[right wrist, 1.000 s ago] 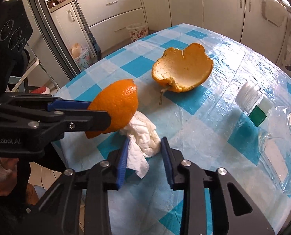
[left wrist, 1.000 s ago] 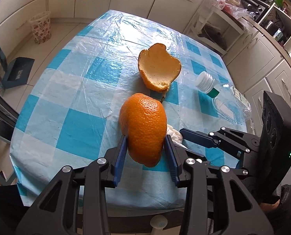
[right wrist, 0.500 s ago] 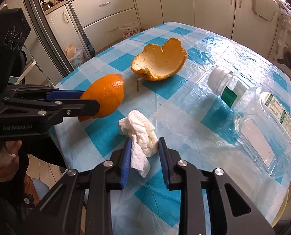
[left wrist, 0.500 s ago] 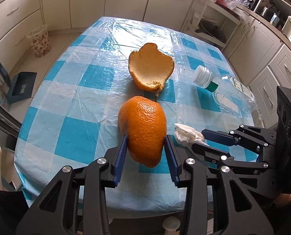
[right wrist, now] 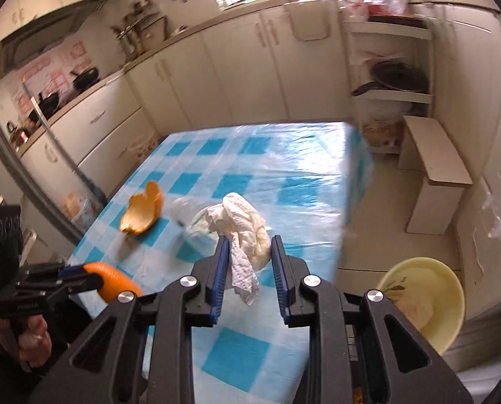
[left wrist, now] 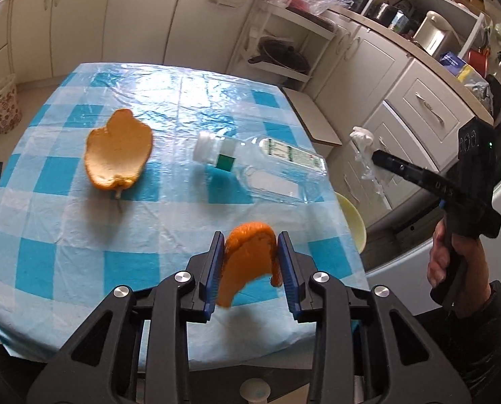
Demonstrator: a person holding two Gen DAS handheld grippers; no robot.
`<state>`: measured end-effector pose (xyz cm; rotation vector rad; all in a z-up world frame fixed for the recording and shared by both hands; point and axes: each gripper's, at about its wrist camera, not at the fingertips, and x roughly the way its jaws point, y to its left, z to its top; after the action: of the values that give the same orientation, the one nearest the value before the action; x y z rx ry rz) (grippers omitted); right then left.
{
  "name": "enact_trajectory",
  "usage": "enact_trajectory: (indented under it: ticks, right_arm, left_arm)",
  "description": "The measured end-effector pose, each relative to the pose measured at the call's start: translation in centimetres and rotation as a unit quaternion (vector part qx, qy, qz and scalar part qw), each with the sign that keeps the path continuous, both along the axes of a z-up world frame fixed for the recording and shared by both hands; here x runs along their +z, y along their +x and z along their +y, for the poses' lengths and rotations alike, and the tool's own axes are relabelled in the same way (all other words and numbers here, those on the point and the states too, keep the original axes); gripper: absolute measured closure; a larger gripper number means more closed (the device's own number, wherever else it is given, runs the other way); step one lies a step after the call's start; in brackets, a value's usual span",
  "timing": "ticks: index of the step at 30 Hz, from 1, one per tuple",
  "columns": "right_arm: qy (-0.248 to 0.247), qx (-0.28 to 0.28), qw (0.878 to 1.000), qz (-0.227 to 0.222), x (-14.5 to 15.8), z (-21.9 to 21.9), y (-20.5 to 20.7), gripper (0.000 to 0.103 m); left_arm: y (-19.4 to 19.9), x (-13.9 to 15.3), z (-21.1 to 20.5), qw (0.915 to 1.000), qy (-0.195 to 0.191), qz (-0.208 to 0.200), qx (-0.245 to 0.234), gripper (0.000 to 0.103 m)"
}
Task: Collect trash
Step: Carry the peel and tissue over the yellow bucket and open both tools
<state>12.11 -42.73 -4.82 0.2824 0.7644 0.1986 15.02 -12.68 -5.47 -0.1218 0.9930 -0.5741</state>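
Since half a second ago I've lifted both loads off the table: the crumpled paper towel [right wrist: 242, 232], which was lying on the checked tablecloth [left wrist: 82, 235] near its right edge, now hangs in the air pinched between the right gripper [right wrist: 247, 266] fingers, and the left gripper [left wrist: 250, 269] has swung round with its orange peel half [left wrist: 247, 262], which looks turned and partly slipped between the blue pads. Both tongs are pressed onto their loads, neither spread. From the left wrist view my right gripper [left wrist: 368, 153] is out past the right edge of the table, the towel [left wrist: 361, 138] dangling over the floor. A pale yellow bowl [right wrist: 422, 303] sits low beside that edge, and I judge it the likely place for the trash, though I can't be sure. On the table remain the other orange peel half [left wrist: 115, 151], open side up toward the left, and the clear plastic bottle [left wrist: 267, 168] lying on its side near the right edge. So two of four pieces are in hand, two are yet to fetch.
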Motion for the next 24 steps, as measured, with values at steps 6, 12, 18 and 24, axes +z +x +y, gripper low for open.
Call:
enact_trajectory:
  ticks: [6,12,18,24]
  right_arm:
    - [0.009,-0.114,0.991,0.065,-2.3,-9.0,0.2,0.077]
    - [0.013,-0.144,0.972,0.185,-8.7,-13.3,2.5,0.072]
    - [0.03,-0.208,0.947,0.242,-11.8,-17.3,1.8,0.047]
    - [0.095,-0.283,0.947,0.117,-5.8,-20.4,-0.9,0.038]
  left_arm:
    - [-0.2,1.0,-6.1,0.9988,-0.012,0.004,-0.048,0.075]
    - [0.1,2.6,-13.6,0.995,-0.034,0.0,-0.094,0.076]
    - [1.6,1.8,-22.1,0.9913,-0.035,0.004,-0.126,0.076]
    - [4.1,-3.2,-29.8,0.9904,-0.021,0.054,-0.125,0.076]
